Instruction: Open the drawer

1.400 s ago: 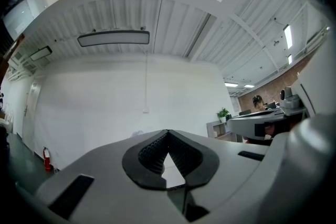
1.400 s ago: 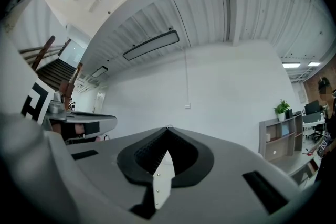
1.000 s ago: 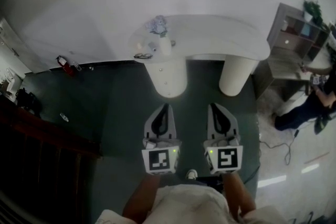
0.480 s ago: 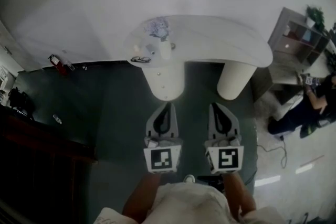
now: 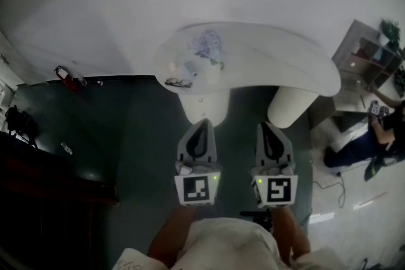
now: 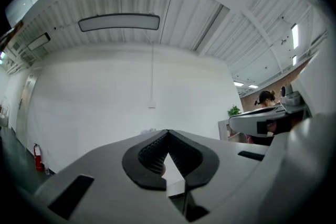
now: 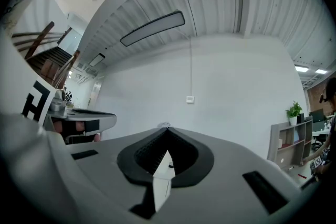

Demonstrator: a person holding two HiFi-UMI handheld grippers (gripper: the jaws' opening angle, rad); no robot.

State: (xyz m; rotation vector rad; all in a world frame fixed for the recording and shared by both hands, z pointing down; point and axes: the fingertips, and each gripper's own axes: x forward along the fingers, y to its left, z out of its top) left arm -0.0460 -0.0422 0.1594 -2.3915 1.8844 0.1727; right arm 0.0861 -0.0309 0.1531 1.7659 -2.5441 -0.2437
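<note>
Two grippers of smooth pale grey plastic sit side by side, level, low in the head view. The left gripper (image 5: 202,125) and the right gripper (image 5: 266,127) each have their ribbed black pads pressed together into a pointed tip, with nothing held between them. Each gripper's own view shows the same: the left gripper (image 6: 168,132) and the right gripper (image 7: 167,129) are closed and empty, aimed at a plain white wall (image 5: 95,9). Just ahead of them stands a glossy white table (image 5: 272,60) with a rounded, kidney-shaped top on two thick cylindrical pedestals, the left pedestal (image 5: 204,107) and the right pedestal (image 5: 290,105). Which part is the drawer cannot be told at this range. The left pedestal's curved face, straight ahead of the left gripper, shows only a small dark dot (image 5: 201,98). A pair of dark-rimmed glasses (image 5: 179,82) and a crumpled bluish bunch (image 5: 207,44) lie near the table's left end. The floor (image 5: 139,129) is dark green and matte, changing to pale shiny tile (image 5: 354,199) on the right. A grey-brown open shelf unit (image 5: 367,54) stands there, with a seated person (image 5: 373,136) beside it. A red fire extinguisher (image 5: 61,73) stands against the wall's foot, and dark wooden rails (image 5: 38,180) fill the left corner.
</note>
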